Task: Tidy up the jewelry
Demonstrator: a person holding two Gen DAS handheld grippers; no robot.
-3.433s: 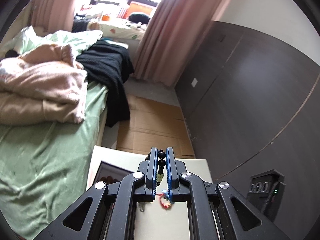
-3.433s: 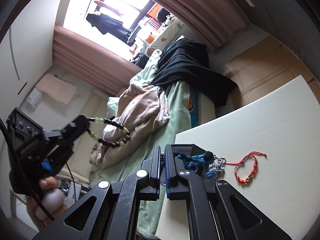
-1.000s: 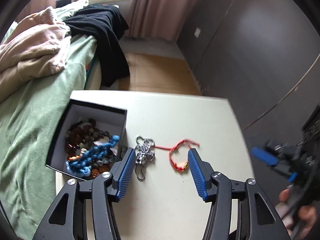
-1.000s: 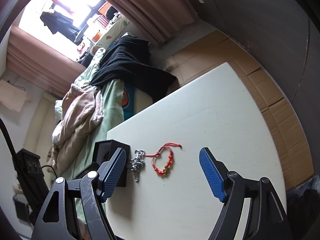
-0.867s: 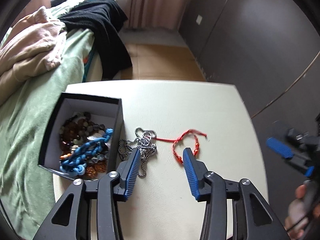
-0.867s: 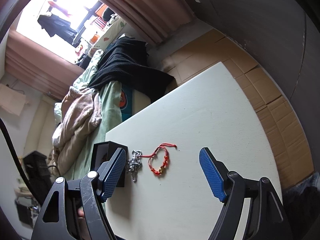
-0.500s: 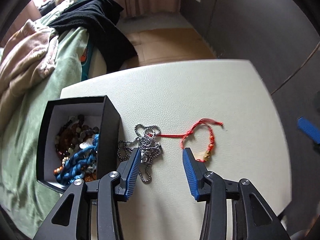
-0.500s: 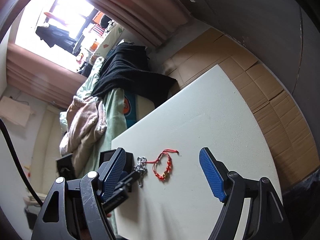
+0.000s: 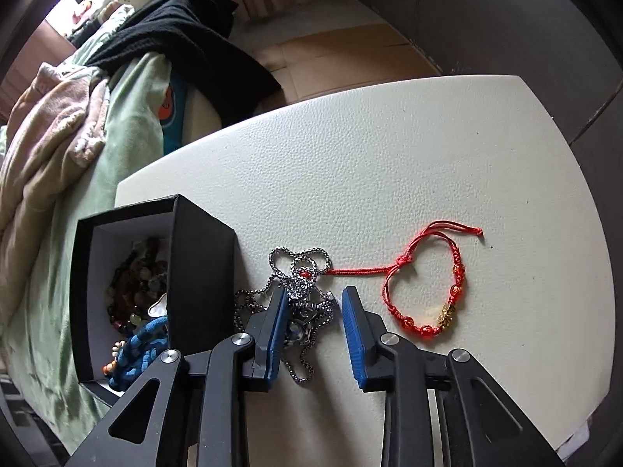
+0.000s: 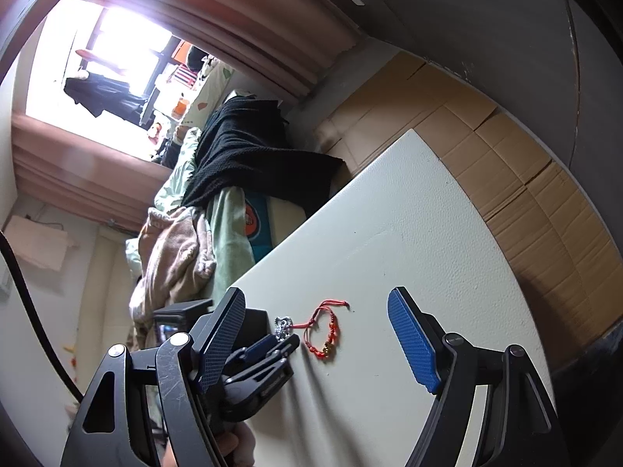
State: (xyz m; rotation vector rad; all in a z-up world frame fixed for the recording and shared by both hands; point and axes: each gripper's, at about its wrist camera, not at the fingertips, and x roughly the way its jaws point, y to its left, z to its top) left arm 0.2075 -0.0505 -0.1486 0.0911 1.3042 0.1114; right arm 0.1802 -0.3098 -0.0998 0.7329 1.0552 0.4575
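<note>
A silver chain necklace lies in a heap on the cream table, right of a black jewelry box holding beaded bracelets and a blue cord bracelet. My left gripper is open, low over the table, its blue pads on either side of the chain heap. A red cord bracelet with a gold charm lies to the right. My right gripper is open wide and empty, held above the table; its view shows the left gripper, the chain and the red bracelet.
A bed with green sheet, pink blanket and black garment sits beyond the table's left and far side. Cardboard covers the floor beside a dark wall. The table's right edge is near the red bracelet.
My left gripper has dropped closer to the table and moved forward, so its pads now straddle the silver chain. My right gripper stays open and has hardly moved.
</note>
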